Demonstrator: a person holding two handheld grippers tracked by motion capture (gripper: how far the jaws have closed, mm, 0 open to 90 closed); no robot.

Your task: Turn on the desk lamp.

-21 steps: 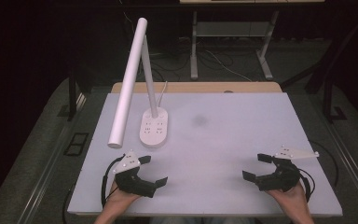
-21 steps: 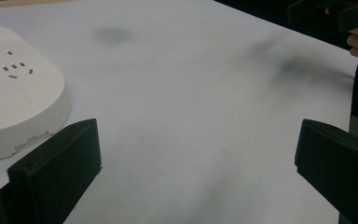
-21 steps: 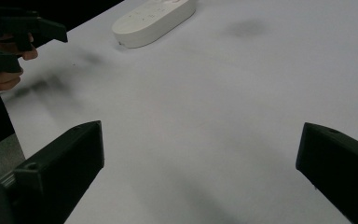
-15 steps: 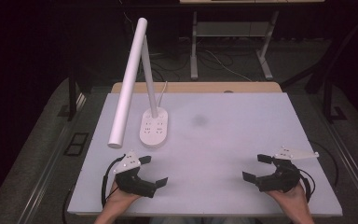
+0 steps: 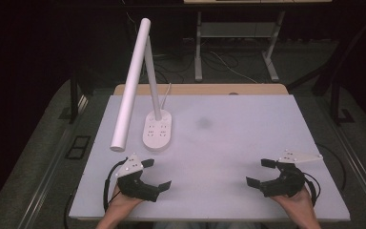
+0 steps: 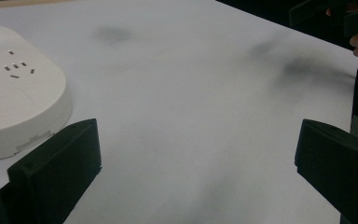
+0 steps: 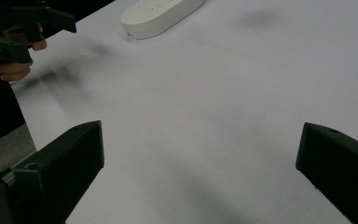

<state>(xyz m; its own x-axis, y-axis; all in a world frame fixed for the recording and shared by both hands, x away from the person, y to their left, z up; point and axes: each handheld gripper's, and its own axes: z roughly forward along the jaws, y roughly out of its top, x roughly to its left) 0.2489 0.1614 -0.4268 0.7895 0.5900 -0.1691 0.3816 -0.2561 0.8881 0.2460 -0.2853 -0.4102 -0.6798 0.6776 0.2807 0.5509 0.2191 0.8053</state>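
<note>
A white desk lamp stands at the left middle of the white table; its oval base carries small buttons, and its long tube head slants down toward the left. My left gripper rests near the front left edge, just in front of the base, open with nothing between its jaws. The lamp base lies left of its left jaw in the left gripper view. My right gripper sits near the front right edge, open and empty. In the right gripper view the lamp base lies far ahead.
A faint dark smudge marks the table's middle. A wooden strip runs along the table's far edge. Metal frame legs and cables stand on the dark floor behind. A cable loops from the left gripper.
</note>
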